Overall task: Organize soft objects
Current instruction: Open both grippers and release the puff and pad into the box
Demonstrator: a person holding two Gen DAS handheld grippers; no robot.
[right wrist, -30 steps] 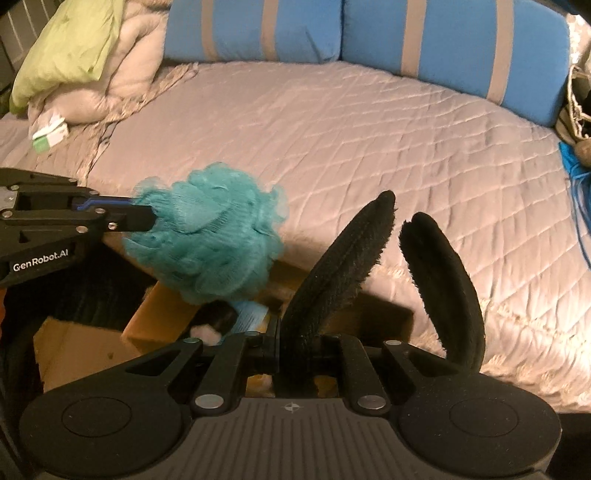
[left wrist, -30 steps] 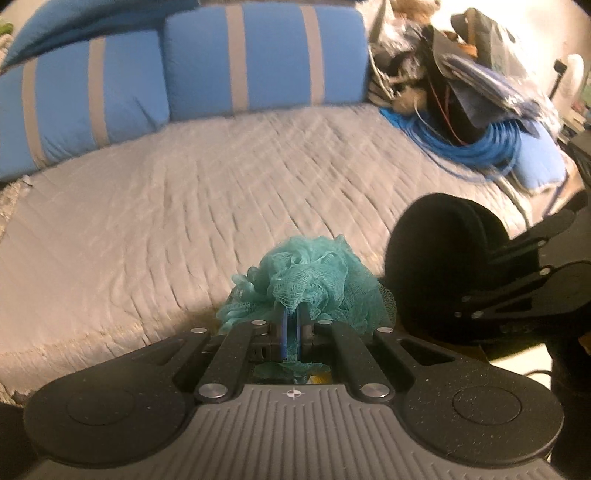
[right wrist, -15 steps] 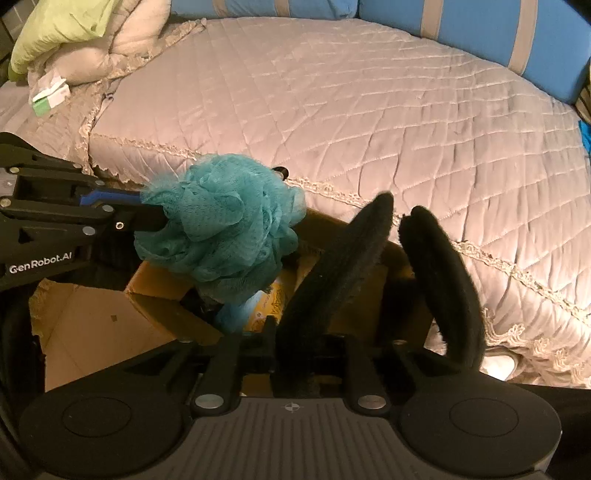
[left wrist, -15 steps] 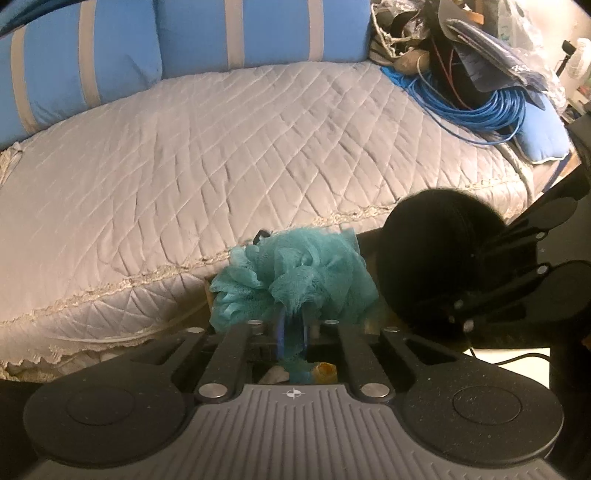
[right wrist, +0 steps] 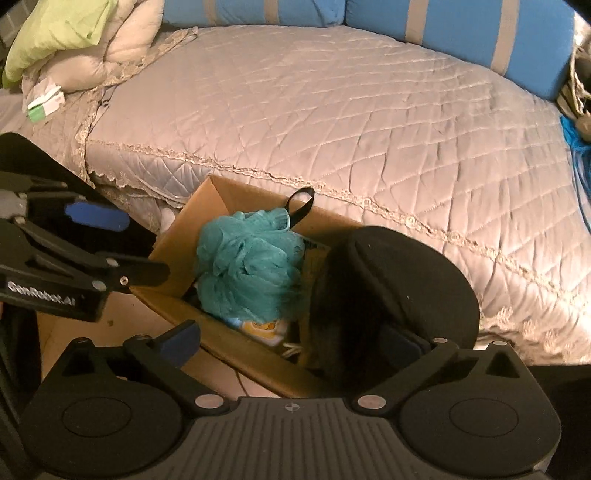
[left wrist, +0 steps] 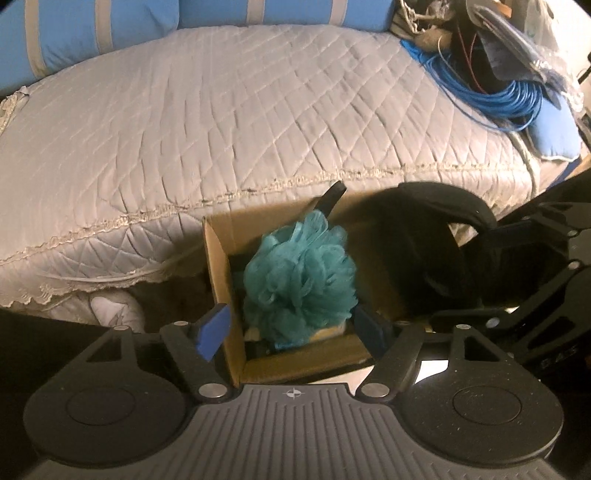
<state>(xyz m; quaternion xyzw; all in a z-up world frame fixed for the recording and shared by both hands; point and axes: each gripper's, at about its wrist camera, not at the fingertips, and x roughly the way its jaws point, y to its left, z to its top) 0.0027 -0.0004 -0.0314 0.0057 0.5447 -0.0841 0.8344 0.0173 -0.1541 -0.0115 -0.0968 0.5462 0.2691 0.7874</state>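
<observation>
Quilted grey bedspread (left wrist: 229,122) fills the far part of both views, blue striped pillows (right wrist: 461,33) along the far edge, a coil of blue cable (left wrist: 491,92) on the far right of the left wrist view, and a green pillow (right wrist: 55,33) far left in the right wrist view. Open cardboard box (left wrist: 218,266) sits against the near side of the bed. Teal mesh bath pouf (left wrist: 299,284) lies inside the box on top of other items, ruffled and bunched, roughly round, with a black strap loop (right wrist: 301,205) sticking up beyond it at the box's far wall. Left gripper (left wrist: 291,328) hangs over the box, blue-padded fingers (left wrist: 214,328) spread wide on either side of the pouf, not pinching it. Right gripper (right wrist: 291,339) also has its fingers spread wide; a black fuzzy soft item (right wrist: 399,288), folded over in a thick curved band, rests at the box's right end against the right finger, which it mostly hides; cannot tell whether it is fully free of the gripper. Under the pouf a yellow and blue printed item (right wrist: 262,326) peeks out. Small green and white carton (right wrist: 44,101) lies on the bed, far left.
</observation>
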